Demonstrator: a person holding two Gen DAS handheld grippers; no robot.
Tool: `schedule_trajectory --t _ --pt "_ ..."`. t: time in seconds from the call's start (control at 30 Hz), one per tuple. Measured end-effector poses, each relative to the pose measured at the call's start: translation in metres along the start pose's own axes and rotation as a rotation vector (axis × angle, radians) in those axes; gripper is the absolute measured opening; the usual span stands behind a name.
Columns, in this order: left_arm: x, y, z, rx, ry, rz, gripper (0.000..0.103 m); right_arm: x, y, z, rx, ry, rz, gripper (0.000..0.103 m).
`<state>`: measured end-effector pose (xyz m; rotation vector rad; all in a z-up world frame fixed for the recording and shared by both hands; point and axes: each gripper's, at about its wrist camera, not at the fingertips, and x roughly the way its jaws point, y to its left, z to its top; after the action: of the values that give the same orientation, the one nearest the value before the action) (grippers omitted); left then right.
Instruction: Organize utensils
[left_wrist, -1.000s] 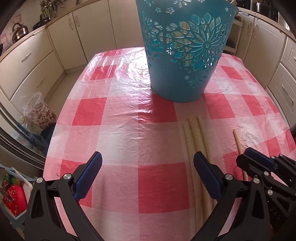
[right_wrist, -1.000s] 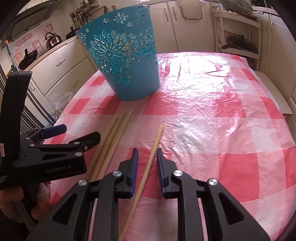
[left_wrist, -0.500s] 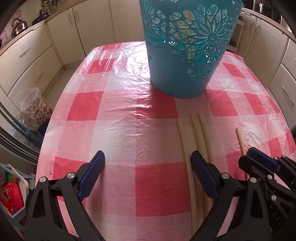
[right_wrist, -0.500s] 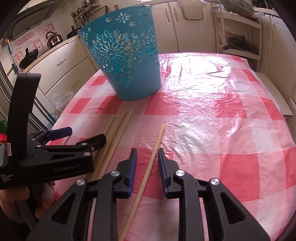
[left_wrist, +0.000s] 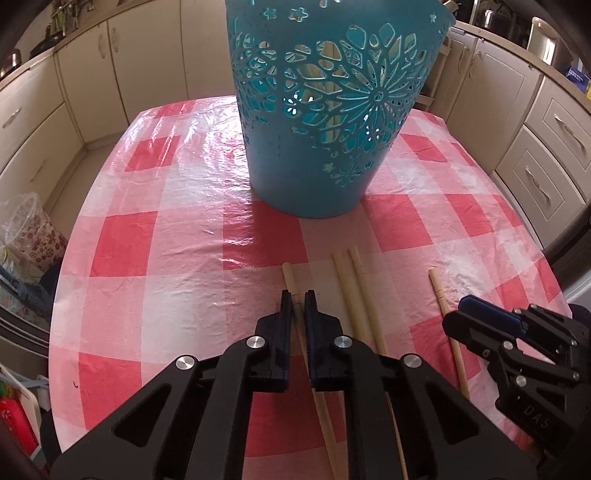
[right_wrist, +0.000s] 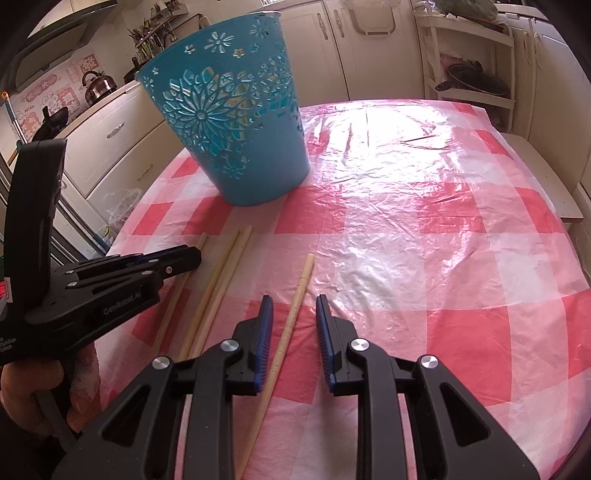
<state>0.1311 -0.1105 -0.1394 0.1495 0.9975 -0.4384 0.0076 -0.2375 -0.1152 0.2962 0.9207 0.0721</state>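
Chopsticks already stand in the far blue basket; four remain on the worktop. Left tool has just clenched the leftmost chopstick; right tool straddles the rightmost chopstick, released.

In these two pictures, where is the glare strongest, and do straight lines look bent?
Right wrist view: strongest glare on the plastic tablecloth behind the blue basket. Left wrist view: a weaker sheen left of the basket. Both views: fisheye bends cabinets and table edges; corners are dark.
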Motion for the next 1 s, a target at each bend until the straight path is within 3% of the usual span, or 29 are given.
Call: schedule_trajectory --t 0.23,0.3,0.43,0.6,1.0 --pt "0.003 -0.004 0.005 0.032 0.017 0.021 0.007 0.011 0.015 0.012 -0.094 0.014 -0.09 0.022" --pt "0.002 -0.001 0.003 0.019 0.01 0.005 0.006 0.013 0.018 0.011 -0.127 0.022 -0.081 0.009" --pt "0.001 0.004 0.001 0.016 0.003 -0.01 0.006 0.011 0.013 0.011 -0.118 0.028 -0.056 0.009" --pt "0.001 -0.004 -0.001 0.059 -0.011 0.024 0.007 0.013 0.018 0.012 -0.152 0.032 -0.074 0.009" --pt "-0.012 0.001 -0.008 0.04 -0.037 0.014 0.005 0.012 0.014 0.011 -0.117 0.019 -0.045 0.009"
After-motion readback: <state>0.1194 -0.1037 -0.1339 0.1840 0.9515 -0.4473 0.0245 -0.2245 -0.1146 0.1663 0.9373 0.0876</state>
